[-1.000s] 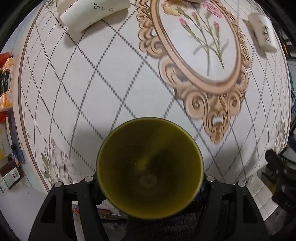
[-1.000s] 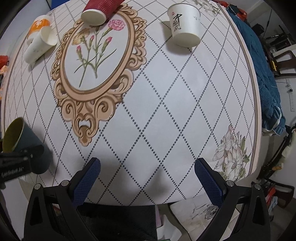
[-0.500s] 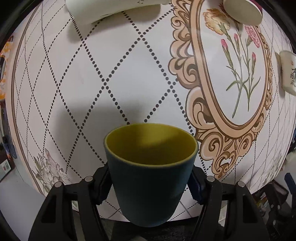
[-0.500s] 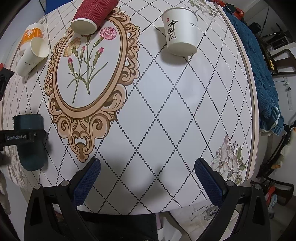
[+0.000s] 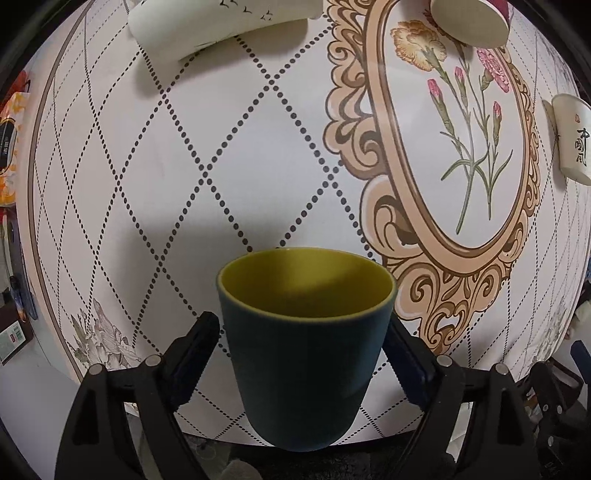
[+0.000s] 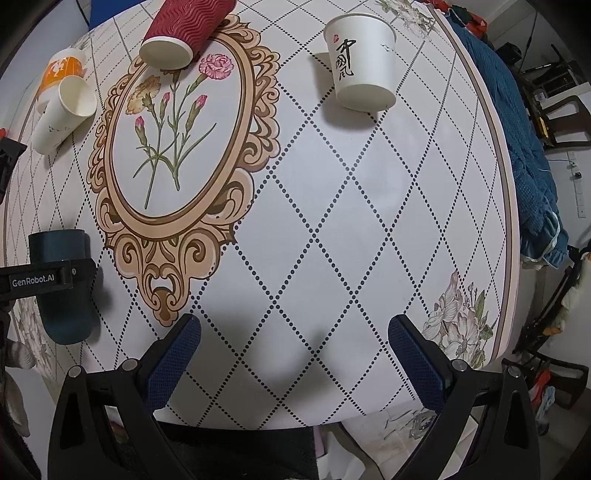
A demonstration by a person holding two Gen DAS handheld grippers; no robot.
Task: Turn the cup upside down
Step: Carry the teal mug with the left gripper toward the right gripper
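A dark teal cup (image 5: 303, 362) with a yellow-green inside stands mouth up at the near edge of the patterned table (image 5: 207, 206). My left gripper (image 5: 301, 350) has its two fingers at the cup's sides; the jaws look slightly parted from the wall. The same cup (image 6: 62, 291) shows in the right wrist view at the far left, with the left gripper across it. My right gripper (image 6: 293, 354) is open and empty above the table's near edge.
A red ribbed cup (image 6: 183, 31) lies on its side at the back. A white printed cup (image 6: 364, 77) stands upside down at the back right. White and orange paper cups (image 6: 61, 110) lie at the back left. A blue cloth (image 6: 524, 147) hangs right of the table.
The teal cup went from tipped with its mouth toward the left camera to upright on the table. The left jaws have parted a little. The right gripper stayed open.
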